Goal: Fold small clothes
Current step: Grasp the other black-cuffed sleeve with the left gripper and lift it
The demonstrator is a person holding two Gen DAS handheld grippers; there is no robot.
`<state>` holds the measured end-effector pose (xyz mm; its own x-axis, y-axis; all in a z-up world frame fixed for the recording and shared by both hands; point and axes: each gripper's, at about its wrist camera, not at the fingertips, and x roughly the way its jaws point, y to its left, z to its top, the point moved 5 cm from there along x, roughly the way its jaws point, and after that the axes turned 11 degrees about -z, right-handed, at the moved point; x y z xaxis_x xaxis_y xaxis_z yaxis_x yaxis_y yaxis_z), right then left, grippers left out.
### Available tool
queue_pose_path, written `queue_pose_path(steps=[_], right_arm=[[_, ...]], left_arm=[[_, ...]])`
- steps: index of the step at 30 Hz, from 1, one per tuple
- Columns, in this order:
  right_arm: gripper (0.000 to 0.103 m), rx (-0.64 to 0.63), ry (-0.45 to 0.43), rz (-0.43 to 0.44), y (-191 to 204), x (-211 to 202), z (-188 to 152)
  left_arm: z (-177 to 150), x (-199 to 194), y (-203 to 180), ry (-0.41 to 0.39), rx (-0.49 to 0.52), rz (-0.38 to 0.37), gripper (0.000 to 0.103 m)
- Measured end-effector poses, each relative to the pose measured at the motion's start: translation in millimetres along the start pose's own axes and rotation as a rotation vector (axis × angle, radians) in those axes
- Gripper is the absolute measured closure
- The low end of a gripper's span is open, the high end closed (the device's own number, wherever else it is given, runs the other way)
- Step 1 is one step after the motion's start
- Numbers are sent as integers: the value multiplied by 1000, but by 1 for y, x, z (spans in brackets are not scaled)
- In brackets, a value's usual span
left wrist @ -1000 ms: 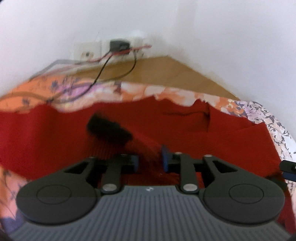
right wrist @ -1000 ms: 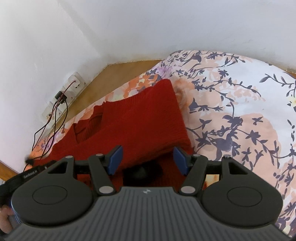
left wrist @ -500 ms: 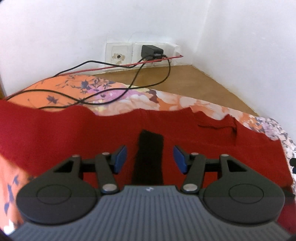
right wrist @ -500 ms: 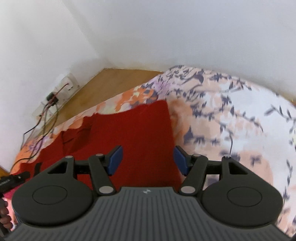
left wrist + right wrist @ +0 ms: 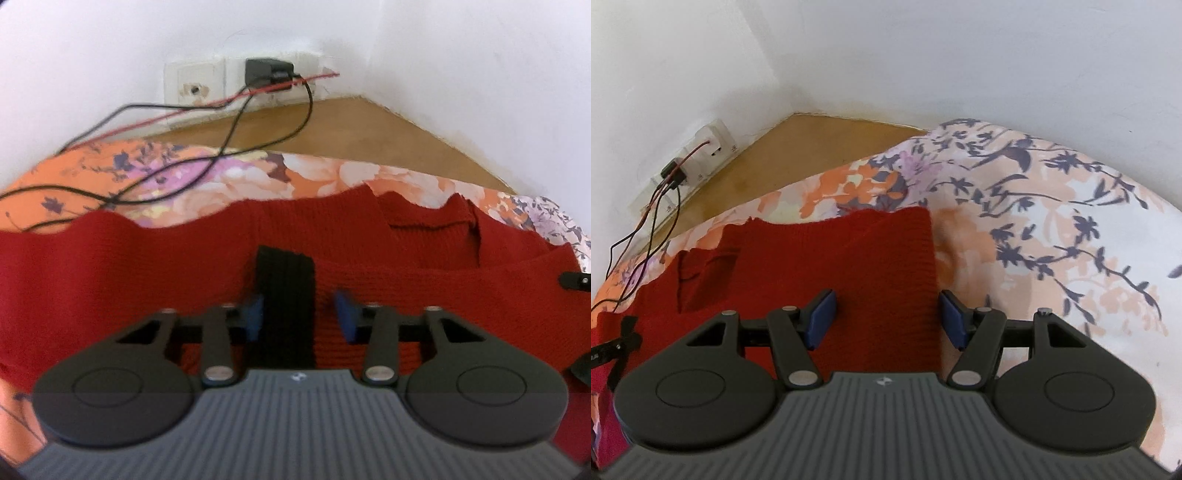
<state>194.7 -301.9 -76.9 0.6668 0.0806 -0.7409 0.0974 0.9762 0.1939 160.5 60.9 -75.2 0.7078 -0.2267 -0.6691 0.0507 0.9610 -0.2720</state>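
Observation:
A red knitted sweater [image 5: 110, 266] lies spread flat on a floral sheet [image 5: 229, 181]. A black ribbed cuff [image 5: 286, 295] lies on top of it, pointing away from me. My left gripper [image 5: 300, 315] hovers low over that cuff, open; the cuff sits between the blue pads [image 5: 253, 314], close to the left one. In the right wrist view the sweater [image 5: 831, 266] shows its neck opening at the left. My right gripper [image 5: 888, 319] is open above the sweater's right edge, holding nothing. The left gripper's tip [image 5: 613, 347] shows at the far left.
White walls meet in a corner behind the bed. A wall socket with a black charger [image 5: 267, 72] feeds black and red cables [image 5: 207, 162] that trail over the sheet's far side. A brown wooden surface [image 5: 798, 155] lies between sheet and walls. Bare floral sheet [image 5: 1052, 240] extends right.
One second ago my left gripper was nearly shut on the sleeve with the black cuff. It has since opened, and the cuff now lies flat on the sweater. The right gripper stayed open.

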Motion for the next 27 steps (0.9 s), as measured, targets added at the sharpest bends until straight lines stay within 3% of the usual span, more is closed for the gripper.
queue_pose_path(steps=[1,2,3,5,7,11,15,18,21,23,27], right_arm=[[40,-6,-4,-1,1,1,0],[53,-15,-13,-4,3,0,-1],[59,-26,-24,-3,4,-1,-2],[87,-37,-51,4,6,-6,-2],[89,15,-86,20,2,-15,1],[89,79,-147,8,-9,-24,7],[89,90,-104,-25,-16,-8,3],[87,103,-92,-48,-18,2,-4],[80,100,-96,-51,-18,3,-5],[70,91,-93,-56,-16,1,-5],[56,104,-99,-73,-14,-12,-3]], left_arm=[[0,0,0,-5,-5,0,74],[1,0,-1,-8,-4,-8,84],[2,0,-2,-12,-7,-26,85],[4,-3,-7,-36,9,-22,87],[8,-6,-10,-73,27,-21,87],[18,-2,-13,-103,11,-54,87],[16,20,-13,-51,19,-21,86],[12,25,-11,-52,14,-1,79],[12,23,-12,-48,41,21,67],[13,20,-11,-42,36,46,55],[14,3,-5,-40,6,59,54]])
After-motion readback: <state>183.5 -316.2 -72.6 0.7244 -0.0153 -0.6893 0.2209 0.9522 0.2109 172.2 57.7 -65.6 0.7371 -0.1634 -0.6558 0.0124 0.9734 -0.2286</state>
